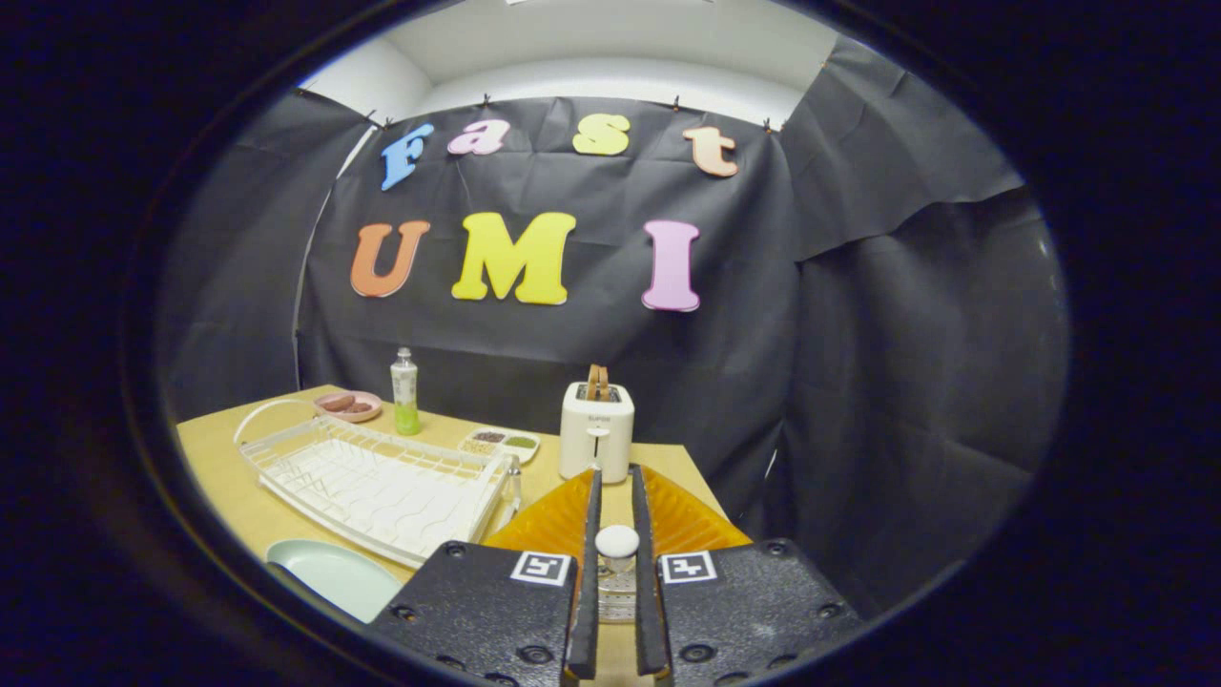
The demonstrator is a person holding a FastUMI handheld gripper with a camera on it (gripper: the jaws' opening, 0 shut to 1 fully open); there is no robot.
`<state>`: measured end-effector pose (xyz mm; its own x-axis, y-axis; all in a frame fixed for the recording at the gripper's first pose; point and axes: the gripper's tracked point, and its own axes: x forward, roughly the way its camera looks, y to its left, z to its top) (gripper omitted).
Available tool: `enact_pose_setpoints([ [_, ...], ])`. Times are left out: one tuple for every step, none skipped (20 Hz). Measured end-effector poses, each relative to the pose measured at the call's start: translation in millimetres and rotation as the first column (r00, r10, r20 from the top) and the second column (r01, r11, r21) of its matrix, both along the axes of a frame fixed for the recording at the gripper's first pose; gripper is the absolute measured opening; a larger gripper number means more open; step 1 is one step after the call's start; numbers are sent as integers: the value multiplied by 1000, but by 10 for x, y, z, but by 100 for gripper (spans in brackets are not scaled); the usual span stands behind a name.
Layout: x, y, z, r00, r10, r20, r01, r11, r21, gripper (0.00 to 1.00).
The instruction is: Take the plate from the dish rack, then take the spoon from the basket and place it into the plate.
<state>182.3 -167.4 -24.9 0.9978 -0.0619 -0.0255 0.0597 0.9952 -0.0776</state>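
My gripper [616,474] hangs over the orange basket [692,523], and its two black fingers [589,553] stand nearly together. Between them sits the spoon [617,542]; its round white end points at me and a clear ribbed part shows below it. Both fingers press on it. The pale green plate [334,574] lies flat on the wooden table [219,458], left of the fingers and just in front of the white dish rack [382,485]. The rack holds nothing that I can see.
A white toaster [596,431] with bread slices in it stands just beyond the basket. Further back are a small tray of seeds [501,443], a green-filled bottle [405,392] and a pink dish [348,405]. The table's right edge runs close beside the basket.
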Motion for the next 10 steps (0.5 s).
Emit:
enact_pose_setpoints([
  [-75, 54, 71, 1000, 13, 15, -13, 1000, 1, 21],
  [-157, 145, 124, 999, 41, 25, -41, 999, 2, 21],
  [-240, 211, 179, 998, 53, 34, -53, 999, 5, 21],
  [-315, 252, 248, 997, 62, 50, -62, 998, 9, 21],
  [-395, 321, 313, 995, 70, 65, -71, 997, 13, 21],
  [-477, 396, 371, 994, 74, 79, -76, 997, 18, 21],
  [-558, 485, 407, 993, 83, 79, -85, 996, 18, 21],
  [-642, 588, 416, 993, 94, 76, -95, 995, 18, 21],
  [-709, 695, 431, 992, 106, 70, -108, 994, 19, 21],
  [-784, 809, 451, 991, 119, 66, -121, 992, 24, 21],
])
